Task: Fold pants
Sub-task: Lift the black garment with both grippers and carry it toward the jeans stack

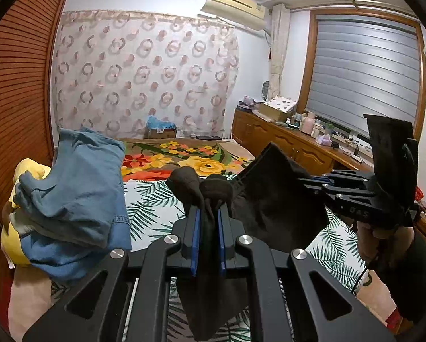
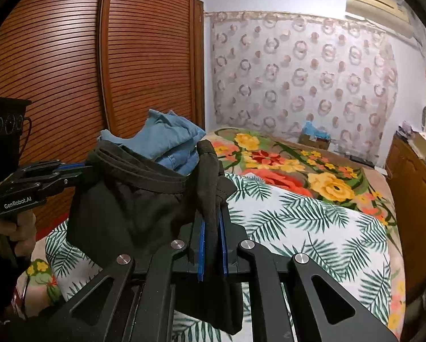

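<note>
A pair of black pants (image 1: 272,196) hangs in the air above the bed, stretched between my two grippers by its waistband. My left gripper (image 1: 208,213) is shut on one bunched end of the waistband. My right gripper (image 2: 211,219) is shut on the other end. The pants (image 2: 127,208) show in the right wrist view with the waistband open at the top. The right gripper appears in the left wrist view (image 1: 315,181), and the left gripper in the right wrist view (image 2: 82,169). The lower legs of the pants are hidden below the grippers.
A pile of blue denim and yellow clothes (image 1: 70,196) lies on the left of the bed. The bed has a palm-leaf sheet (image 2: 312,228) and a floral blanket (image 2: 284,159). A slatted wooden wardrobe (image 2: 70,57) stands left; a cluttered wooden cabinet (image 1: 284,139) stands right.
</note>
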Demonstrator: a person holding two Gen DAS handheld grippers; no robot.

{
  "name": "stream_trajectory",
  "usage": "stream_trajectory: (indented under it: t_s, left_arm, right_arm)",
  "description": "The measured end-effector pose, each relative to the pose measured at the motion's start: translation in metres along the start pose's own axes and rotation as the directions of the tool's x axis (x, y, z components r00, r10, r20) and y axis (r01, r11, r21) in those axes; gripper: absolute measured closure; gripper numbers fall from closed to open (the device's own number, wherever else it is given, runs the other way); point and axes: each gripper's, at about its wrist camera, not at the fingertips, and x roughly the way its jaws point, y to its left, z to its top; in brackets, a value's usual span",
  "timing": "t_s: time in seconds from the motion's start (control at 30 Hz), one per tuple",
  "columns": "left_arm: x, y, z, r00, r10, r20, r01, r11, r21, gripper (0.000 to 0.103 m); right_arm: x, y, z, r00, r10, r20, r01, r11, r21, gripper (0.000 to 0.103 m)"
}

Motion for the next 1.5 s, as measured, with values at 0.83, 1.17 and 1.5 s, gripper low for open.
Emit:
stream_trajectory:
  t_s: [0.83,1.17,1.5]
  left_arm:
    - [0.009,0.069,0.047,0.981,0.178,0.071,-0.175,0.984,-0.044,0.091]
    - [0.013,0.101,0.045,0.961,0.258,0.099,-0.247,0.963,-0.105,0.091]
    - [0.012,0.123,0.041,0.944,0.317,0.089,-0.303,0.942,-0.146,0.091]
  right_arm:
    - [0.094,-0.013,0.084,0.997,0.068,0.040,-0.061,0.985,-0.163,0.095]
    - [0.148,-0.019,0.110,0.993,0.114,0.041,-0.102,0.969,-0.225,0.095]
    - [0.200,-0.006,0.134,0.990,0.136,0.044,-0.116,0.942,-0.315,0.095]
